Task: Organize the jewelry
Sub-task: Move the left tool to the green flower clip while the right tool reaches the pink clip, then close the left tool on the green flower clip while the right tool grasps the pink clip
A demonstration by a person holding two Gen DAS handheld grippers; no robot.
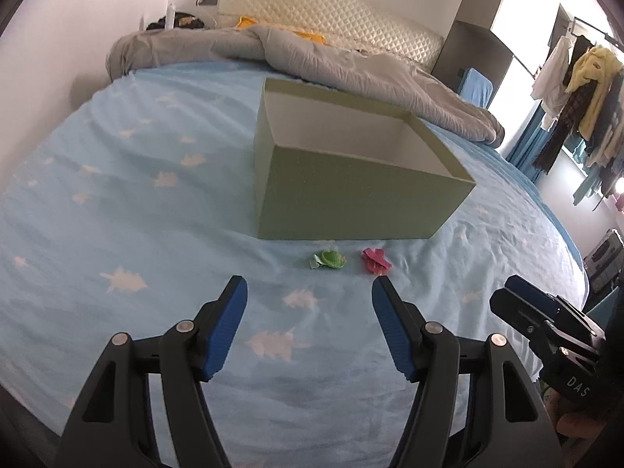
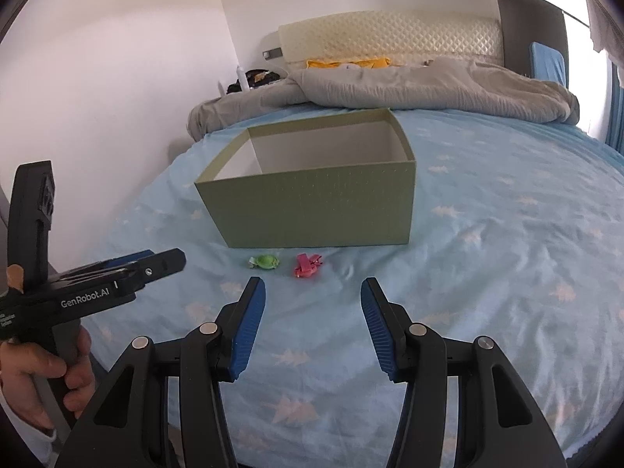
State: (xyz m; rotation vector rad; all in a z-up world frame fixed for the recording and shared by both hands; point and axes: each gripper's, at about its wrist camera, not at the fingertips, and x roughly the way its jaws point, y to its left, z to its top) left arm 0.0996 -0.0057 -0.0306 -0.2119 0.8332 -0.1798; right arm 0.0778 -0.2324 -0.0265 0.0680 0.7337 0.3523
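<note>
- The left tongs [image 1: 308, 292] are wide open and hold nothing. They hang over the bed, with bare sheet between the blue pads.
- The right tongs [image 2: 312, 292] are wide open too, and hold nothing.
- The small green hair clip [image 1: 329, 259] and the small pink hair clip [image 1: 375, 260] lie side by side on the sheet, not touching. They sit just in front of the box and just past the tips of both tongs.
- The big open green cardboard box with white inside walls [image 1: 351, 199] stands on the bed. I cannot see its floor.
- There is open sheet on both sides of the clips and the box.
- The light blue bed sheet with white tree shapes [image 1: 136, 202] is a bit wrinkled.
- A crumpled grey blanket [image 1: 312, 58] lies behind the box, by a cream padded headboard [image 1: 331, 11].
- Clothes hanging on a rail [image 1: 585, 89] are off to the right.
</note>
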